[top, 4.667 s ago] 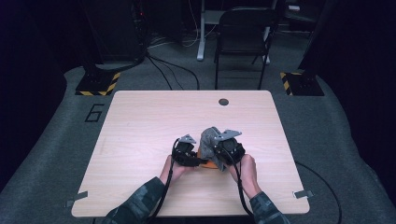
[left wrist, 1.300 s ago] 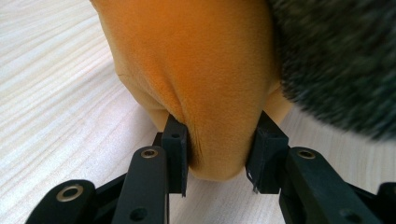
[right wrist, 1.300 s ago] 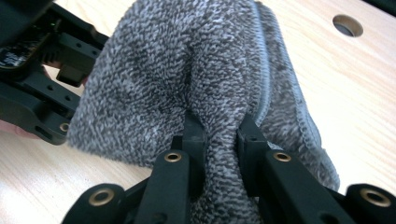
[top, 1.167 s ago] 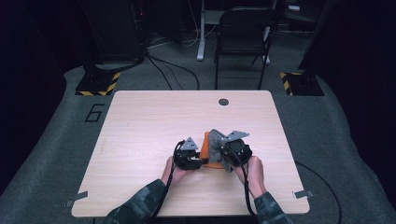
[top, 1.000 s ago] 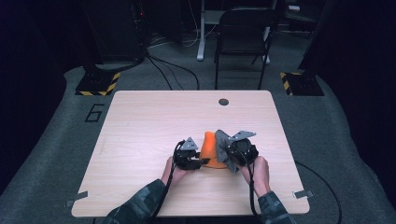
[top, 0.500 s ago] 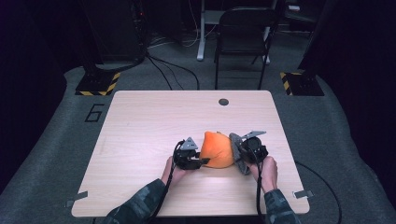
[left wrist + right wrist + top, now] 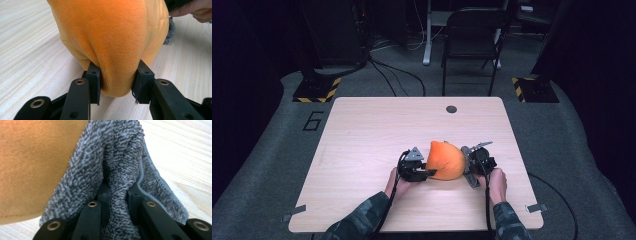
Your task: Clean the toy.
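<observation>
Near the tabletop [image 7: 362, 150] front edge, you are pinching the orange plush item [image 7: 446, 160] in your left tongs [image 7: 428, 172] and its grey terry lining [image 7: 120, 165] in your right tongs [image 7: 468, 170], pulling apart, seemingly mid-way, separation unfinished.

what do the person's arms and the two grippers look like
Both sleeves are dark camouflage. The left gripper is black with a grey three-cornered plate on top; the right gripper is black with a grey plate too. A black cable trails from each along the forearm. Up close the jaws are black bars with brass-coloured rivets and square pads.
</observation>
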Demonstrator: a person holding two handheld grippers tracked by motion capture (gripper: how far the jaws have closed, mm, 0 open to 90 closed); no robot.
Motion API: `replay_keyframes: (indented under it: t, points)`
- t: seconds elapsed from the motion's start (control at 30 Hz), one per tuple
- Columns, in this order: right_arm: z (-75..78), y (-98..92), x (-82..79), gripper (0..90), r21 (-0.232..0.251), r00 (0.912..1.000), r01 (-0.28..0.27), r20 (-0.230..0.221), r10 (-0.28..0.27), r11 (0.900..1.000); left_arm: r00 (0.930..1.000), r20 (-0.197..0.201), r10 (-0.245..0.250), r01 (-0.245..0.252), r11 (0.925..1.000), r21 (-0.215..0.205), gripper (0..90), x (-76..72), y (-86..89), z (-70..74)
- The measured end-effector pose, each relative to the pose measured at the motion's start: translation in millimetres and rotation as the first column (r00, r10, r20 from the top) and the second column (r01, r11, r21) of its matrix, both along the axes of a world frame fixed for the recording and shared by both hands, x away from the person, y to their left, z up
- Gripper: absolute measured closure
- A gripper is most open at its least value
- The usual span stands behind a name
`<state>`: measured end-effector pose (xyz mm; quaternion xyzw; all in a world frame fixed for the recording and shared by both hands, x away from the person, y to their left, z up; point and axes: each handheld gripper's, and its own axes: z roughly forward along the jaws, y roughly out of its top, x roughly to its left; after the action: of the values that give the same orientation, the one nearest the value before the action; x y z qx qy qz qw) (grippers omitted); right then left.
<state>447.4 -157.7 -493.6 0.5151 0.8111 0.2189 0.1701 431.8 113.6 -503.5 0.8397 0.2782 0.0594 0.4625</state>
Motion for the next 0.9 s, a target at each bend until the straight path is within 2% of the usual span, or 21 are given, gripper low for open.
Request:
replay_keyframes:
  t: [0.07,0.13,0.3,0.43,0.53,0.6,0.63,0.73,0.77,0.8,0.9]
  points:
    - [5.2,-3.7,-0.7,77.6,0.007,1.0,0.004,0.005,-0.004,1.0,0.9999,0.008,0.007,-0.007,1.0,-0.006,63.9,-0.5,-0.7,-0.4]
    - [16.6,-7.7,-3.9,77.6,0.018,0.9995,0.015,0.027,-0.016,1.0,0.9999,0.008,0.007,-0.007,1.0,-0.006,63.8,-0.5,-0.7,-0.4]
    - [55.5,-13.0,-20.2,77.6,0.071,0.9911,0.001,0.132,-0.01,0.997,1.0,0.009,-0.001,0.001,1.0,0.0,63.8,-0.1,-0.5,0.2]
    - [81.8,0.2,-35.6,77.6,0.127,0.9798,-0.058,0.197,0.032,0.99,0.9998,0.017,0.005,-0.005,1.0,0.001,63.8,-0.4,-1.6,0.2]
    - [93.8,22.9,-46.4,77.5,0.137,0.9651,-0.15,0.236,0.115,0.979,0.9999,0.013,0.007,-0.007,1.0,-0.004,63.7,-1.1,-2.5,0.1]
    - [97.2,42.1,-52.8,77.5,0.107,0.9516,-0.202,0.257,0.169,0.974,0.9998,0.018,-0.002,0.002,1.0,0.004,63.7,-1.0,-1.9,0.8]
    - [96.3,51.6,-55.2,77.4,0.105,0.9477,-0.219,0.259,0.186,0.97,0.9998,0.022,-0.001,0.001,1.0,0.009,63.7,-1.3,-2.0,0.9]
    - [83.8,71.8,-54.7,77.1,0.046,0.9362,-0.271,0.244,0.252,0.961,0.9997,0.026,0.004,-0.004,1.0,0.002,63.7,-2.3,-3.0,0.7]
    - [77.9,75.9,-53.3,77.1,0.014,0.9381,-0.267,0.232,0.257,0.963,0.9997,0.024,0.004,-0.004,1.0,0.009,63.7,-2.1,-2.9,0.6]
    - [73.5,76.2,-51.6,77.1,-0.002,0.9351,-0.273,0.234,0.266,0.962,0.9998,0.02,0.003,-0.003,1.0,0.009,63.7,-1.5,-2.5,-0.1]
    - [73.0,68.8,-49.0,77.1,0.015,0.9455,-0.247,0.222,0.238,0.969,0.9998,0.019,-0.004,0.003,1.0,0.008,63.7,-1.0,-2.2,0.8]
